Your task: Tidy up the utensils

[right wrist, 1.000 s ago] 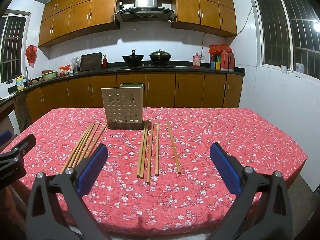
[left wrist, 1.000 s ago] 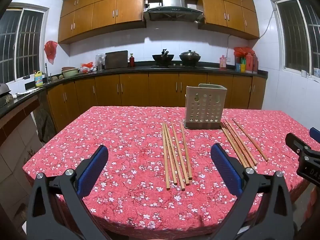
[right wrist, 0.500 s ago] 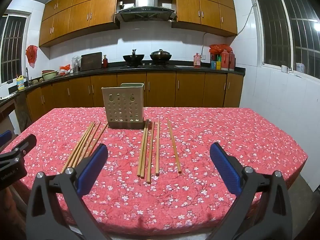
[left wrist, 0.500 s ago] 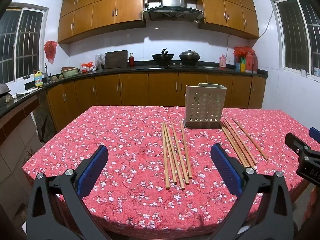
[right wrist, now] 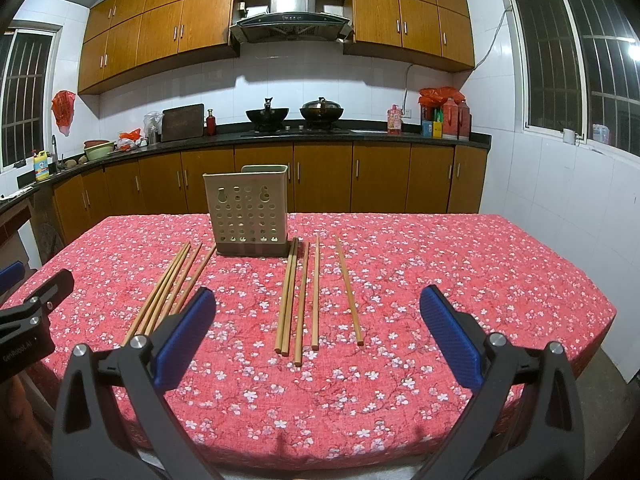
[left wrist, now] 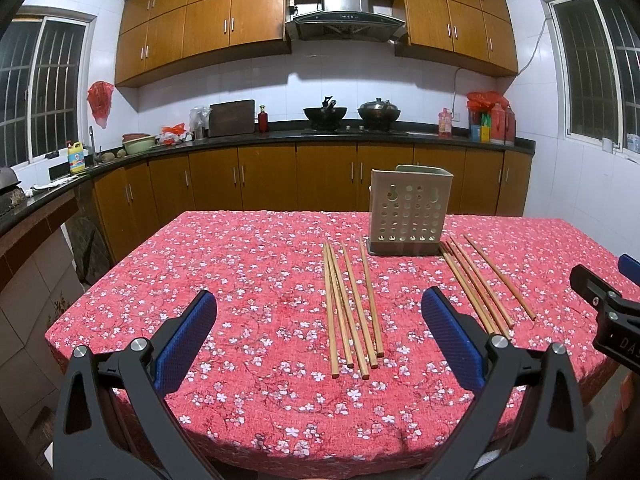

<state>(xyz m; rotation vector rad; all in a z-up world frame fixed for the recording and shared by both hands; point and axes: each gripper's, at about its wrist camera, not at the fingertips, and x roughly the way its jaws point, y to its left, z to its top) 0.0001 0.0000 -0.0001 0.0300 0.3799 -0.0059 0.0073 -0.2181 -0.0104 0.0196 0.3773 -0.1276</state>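
Two sets of plain wooden chopsticks lie flat on the tabletop, running lengthwise from the far middle toward the near edge. Left set [left wrist: 352, 304]: five sticks close together, tips splayed a little at the near end. Right set [right wrist: 308, 296]: three sticks bunched, two lying a little apart toward the right edge.

Between the far ends of the two sets stands the beige perforated plastic utensil holder [right wrist: 250, 210], upright, on a dark base. I cannot see into it from either camera.

My left gripper [left wrist: 320, 336] hangs over the near edge, blue-padded fingers [left wrist: 186, 340] spread wide, nothing between them; the left set shows in the gap. My right gripper [right wrist: 318, 332] is the same: fingers wide apart, empty, above the near edge, right set in the gap. Each gripper's black frame shows at the side of the other's view.

The tabletop is covered by a red cloth with small white blossoms [left wrist: 248, 264]. Behind the far edge: wooden kitchen cabinets [right wrist: 320, 180], dark countertop, two black woks [right wrist: 294, 114] on the hob.
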